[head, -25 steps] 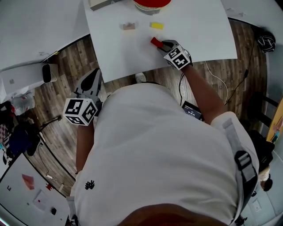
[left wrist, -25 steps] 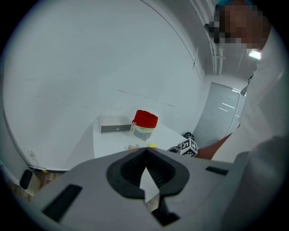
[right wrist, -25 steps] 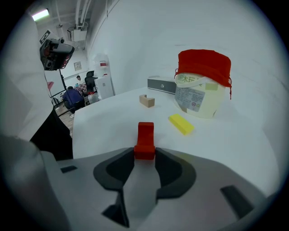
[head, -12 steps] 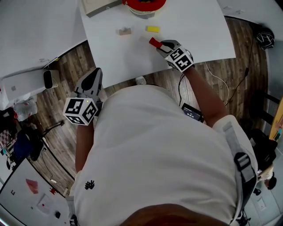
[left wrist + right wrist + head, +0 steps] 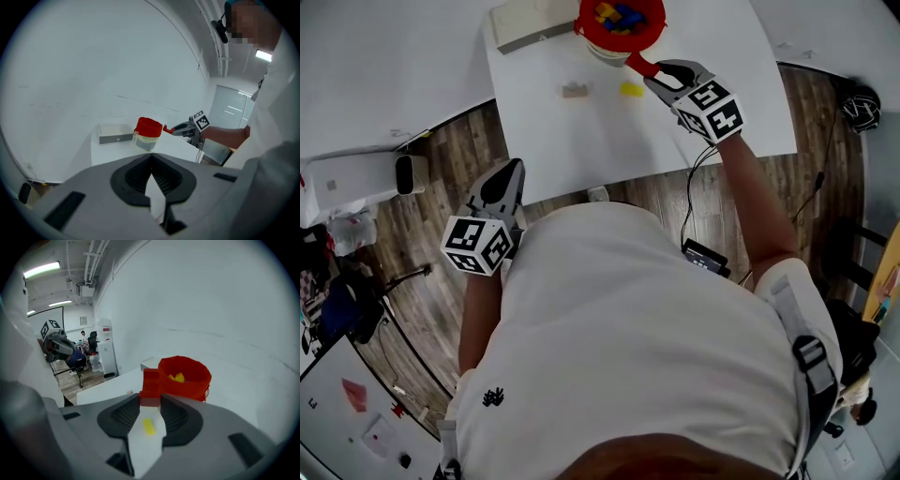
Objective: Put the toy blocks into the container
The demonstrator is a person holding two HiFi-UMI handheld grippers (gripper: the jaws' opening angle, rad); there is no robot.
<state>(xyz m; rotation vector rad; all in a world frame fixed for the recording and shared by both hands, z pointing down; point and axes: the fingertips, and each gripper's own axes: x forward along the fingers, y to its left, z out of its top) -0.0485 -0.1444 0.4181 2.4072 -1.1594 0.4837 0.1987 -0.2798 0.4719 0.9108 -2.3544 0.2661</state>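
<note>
My right gripper (image 5: 649, 71) is shut on a red block (image 5: 637, 65), which it holds in the air just beside the rim of the red container (image 5: 619, 19). In the right gripper view the red block (image 5: 150, 386) is pinched at the jaw tips of that gripper (image 5: 151, 398), in front of the red container (image 5: 185, 377), which holds several coloured blocks. On the white table (image 5: 581, 141) lie a yellow block (image 5: 630, 89) and a tan block (image 5: 575, 90). My left gripper (image 5: 501, 186) hangs shut and empty over the floor, off the table's near edge.
A flat white box (image 5: 525, 23) lies on the table left of the container. A cable (image 5: 698, 164) runs down off the table's near edge to a small device (image 5: 705, 255) on the wooden floor. A white appliance (image 5: 356, 169) stands at the left.
My right gripper has lifted the red block off the table and carried it up to the container's rim. The left gripper has stayed where it was.
</note>
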